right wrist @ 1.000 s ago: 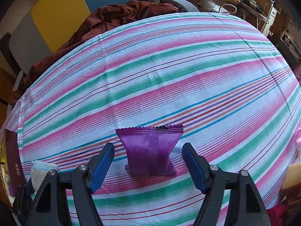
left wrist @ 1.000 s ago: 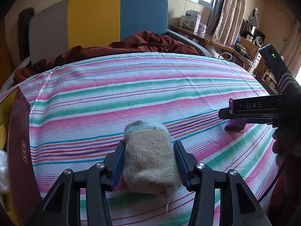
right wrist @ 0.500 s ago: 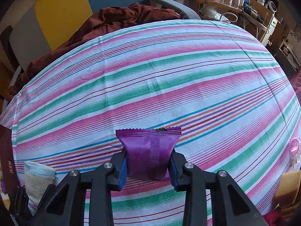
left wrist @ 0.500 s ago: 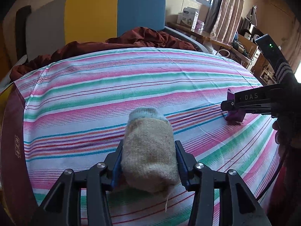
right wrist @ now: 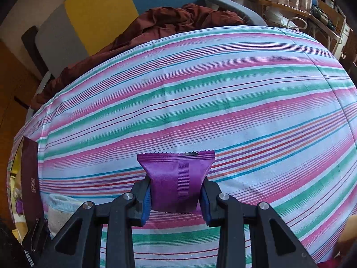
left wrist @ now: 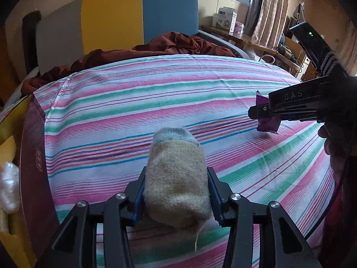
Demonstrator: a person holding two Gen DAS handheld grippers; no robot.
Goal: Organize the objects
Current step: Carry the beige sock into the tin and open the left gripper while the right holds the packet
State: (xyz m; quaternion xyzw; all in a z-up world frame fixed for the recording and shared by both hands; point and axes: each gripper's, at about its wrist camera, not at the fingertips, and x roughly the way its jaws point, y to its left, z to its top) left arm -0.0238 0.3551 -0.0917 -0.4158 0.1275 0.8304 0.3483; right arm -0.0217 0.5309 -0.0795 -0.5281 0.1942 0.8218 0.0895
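Note:
My left gripper [left wrist: 176, 192] is shut on a rolled beige sock with a pale blue cuff [left wrist: 176, 174], held above the striped bed sheet [left wrist: 133, 102]. My right gripper [right wrist: 176, 196] is shut on a purple snack packet [right wrist: 176, 178], lifted off the sheet. In the left wrist view the right gripper [left wrist: 261, 111] comes in from the right with the packet [left wrist: 266, 125] hanging from it. The sock [right wrist: 60, 214] also shows at lower left in the right wrist view.
A dark red and yellow box [left wrist: 31, 156] with white stuff inside stands open at the bed's left edge; it also shows in the right wrist view [right wrist: 30, 178]. A crumpled maroon blanket [left wrist: 156, 49] lies at the head. A wooden desk [left wrist: 256, 42] stands at right.
My right gripper closed on the purple packet and lifted it off the sheet. My left gripper kept hold of the sock and rose a little, shifting toward the box side.

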